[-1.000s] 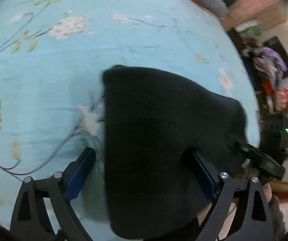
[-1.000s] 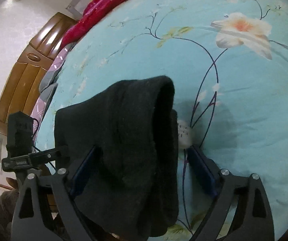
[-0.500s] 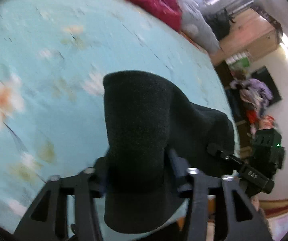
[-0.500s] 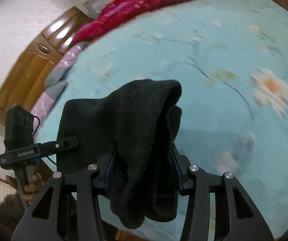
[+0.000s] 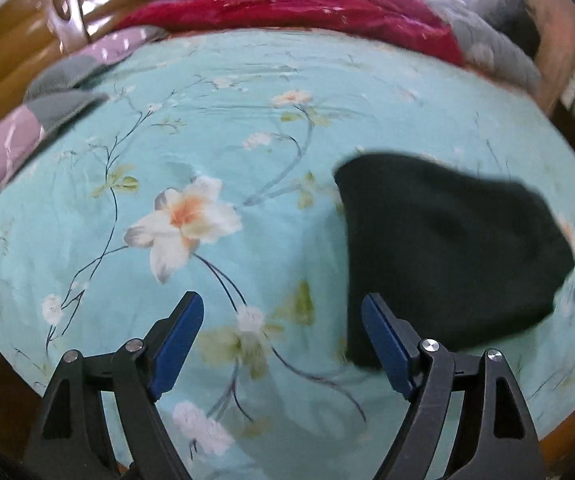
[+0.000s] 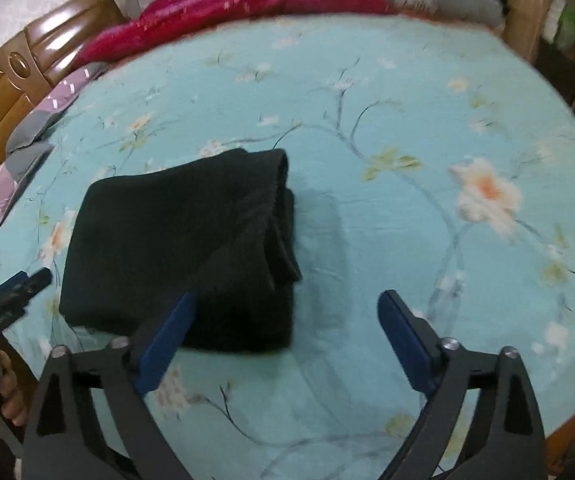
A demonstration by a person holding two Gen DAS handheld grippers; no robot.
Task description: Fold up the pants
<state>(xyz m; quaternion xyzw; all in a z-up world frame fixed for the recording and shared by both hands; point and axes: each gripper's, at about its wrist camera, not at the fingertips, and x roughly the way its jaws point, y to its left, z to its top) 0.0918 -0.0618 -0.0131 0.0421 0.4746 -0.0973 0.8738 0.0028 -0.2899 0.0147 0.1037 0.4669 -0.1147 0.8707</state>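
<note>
Black knit pants (image 6: 179, 248) folded on teal floral bedsheet (image 6: 407, 240); left gripper (image 5: 283, 344), right gripper (image 6: 287, 340) spread wide, empty. Loose top fold could be snagged, unfolding bundle.

Black pants (image 6: 175, 240) folded into thick rectangular bundle, lying flat on bed, layered edges visible.

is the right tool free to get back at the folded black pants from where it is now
Probably yes. The right tool is open with nothing between its fingers, and the folded black pants lie flat on the bedsheet just ahead and to its left, with nothing on top of them.
</note>
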